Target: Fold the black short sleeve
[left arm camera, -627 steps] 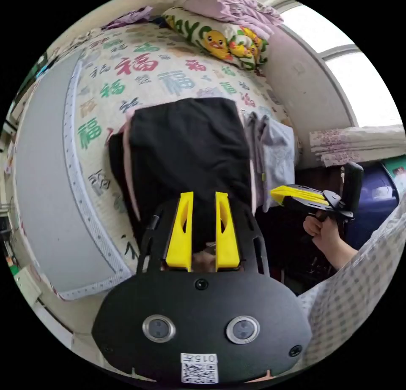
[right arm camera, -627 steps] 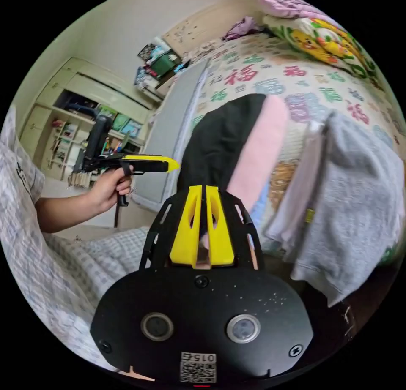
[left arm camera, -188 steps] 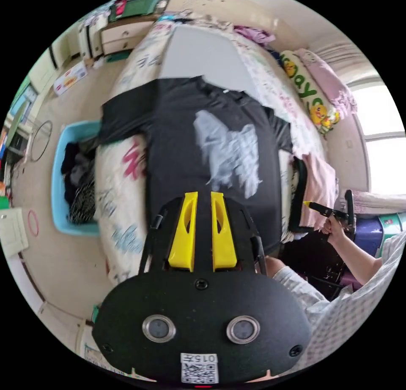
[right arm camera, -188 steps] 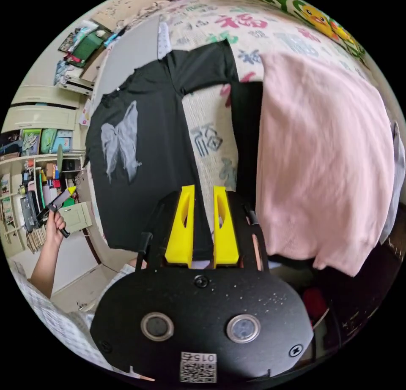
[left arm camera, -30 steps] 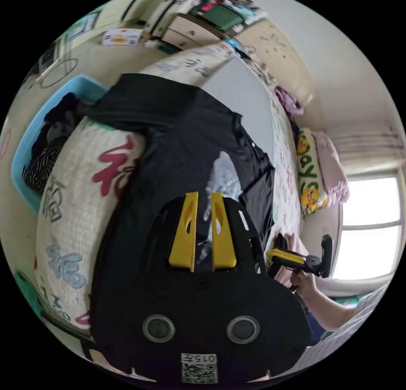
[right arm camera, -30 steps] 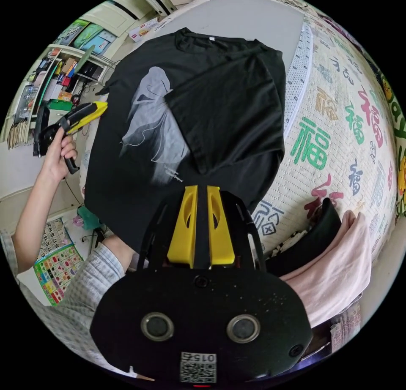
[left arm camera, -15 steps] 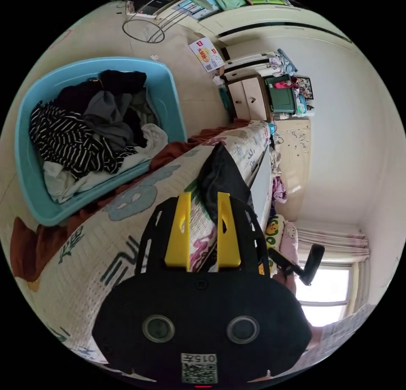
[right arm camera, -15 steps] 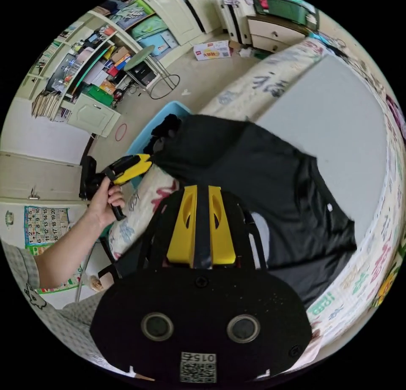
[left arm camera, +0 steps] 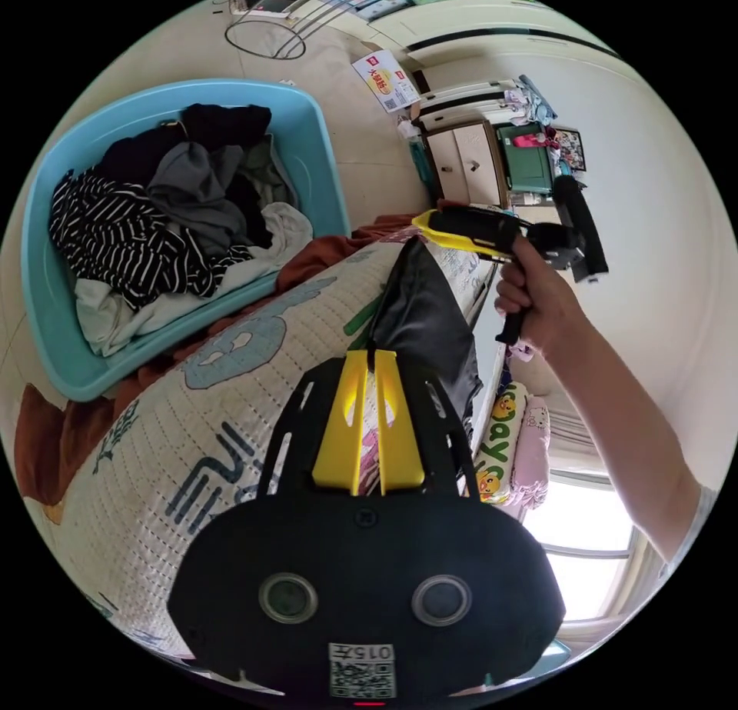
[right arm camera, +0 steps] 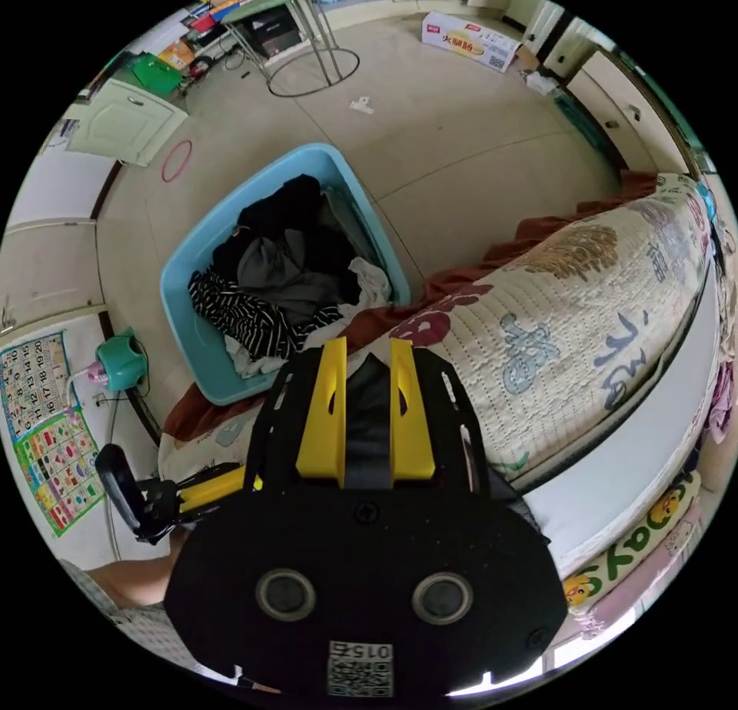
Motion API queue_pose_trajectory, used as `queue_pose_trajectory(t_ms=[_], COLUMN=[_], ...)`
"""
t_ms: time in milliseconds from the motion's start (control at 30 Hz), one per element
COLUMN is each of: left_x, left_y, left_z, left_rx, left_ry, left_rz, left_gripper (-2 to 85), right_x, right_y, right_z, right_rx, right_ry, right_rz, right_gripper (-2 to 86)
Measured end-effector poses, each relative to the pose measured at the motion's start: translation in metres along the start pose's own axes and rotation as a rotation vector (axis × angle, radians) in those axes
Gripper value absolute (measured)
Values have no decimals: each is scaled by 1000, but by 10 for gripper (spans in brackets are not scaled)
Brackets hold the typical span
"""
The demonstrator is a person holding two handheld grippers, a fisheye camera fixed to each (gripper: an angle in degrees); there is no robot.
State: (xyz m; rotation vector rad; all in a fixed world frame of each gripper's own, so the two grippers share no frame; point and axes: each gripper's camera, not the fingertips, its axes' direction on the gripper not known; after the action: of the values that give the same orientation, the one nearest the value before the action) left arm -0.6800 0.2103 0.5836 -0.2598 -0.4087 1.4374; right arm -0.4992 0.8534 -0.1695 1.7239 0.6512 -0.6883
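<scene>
Left gripper view: left gripper (left arm camera: 367, 356) is now clenching the black short sleeve's (left arm camera: 421, 310) edge at the bed's (left arm camera: 231, 402) near side, having closed; right gripper (right arm camera: 367, 356), jaws parted, is straddling cloth; sleeve fold starting.

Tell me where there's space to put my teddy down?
The quilt on the bed is bare from the black shirt to the bed's end. The floor past the blue basket, between it and the cardboard box, is bare too. The basket is heaped with clothes, and both grippers crowd the shirt's sleeve.
</scene>
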Motion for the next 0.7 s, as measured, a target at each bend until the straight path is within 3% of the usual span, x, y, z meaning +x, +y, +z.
queue_pose_trajectory(t_ms=[100,200,367,533,700], left_x=[-7,-9,4,50,104], left_y=[-4,-10,-16,-13,5], left_z=[7,14,9,0,17], left_rx=[-12,-23,15,13,-118], left_ry=[19,14,38,115,132], left_rz=[2,5,51,213,406], left_gripper=[-4,-4,-4,-3,-3], right_x=[-5,-8,11,58,108], right_y=[-15,-14,21,123,238], right_z=[24,18,-33,-115,-137], right_rx=[-137,-114,45,280,327], right_ry=[54,120,10,-86,-126], right_rz=[-13,-29,-11,106,293], right_gripper=[60,10,-4,-5,-5])
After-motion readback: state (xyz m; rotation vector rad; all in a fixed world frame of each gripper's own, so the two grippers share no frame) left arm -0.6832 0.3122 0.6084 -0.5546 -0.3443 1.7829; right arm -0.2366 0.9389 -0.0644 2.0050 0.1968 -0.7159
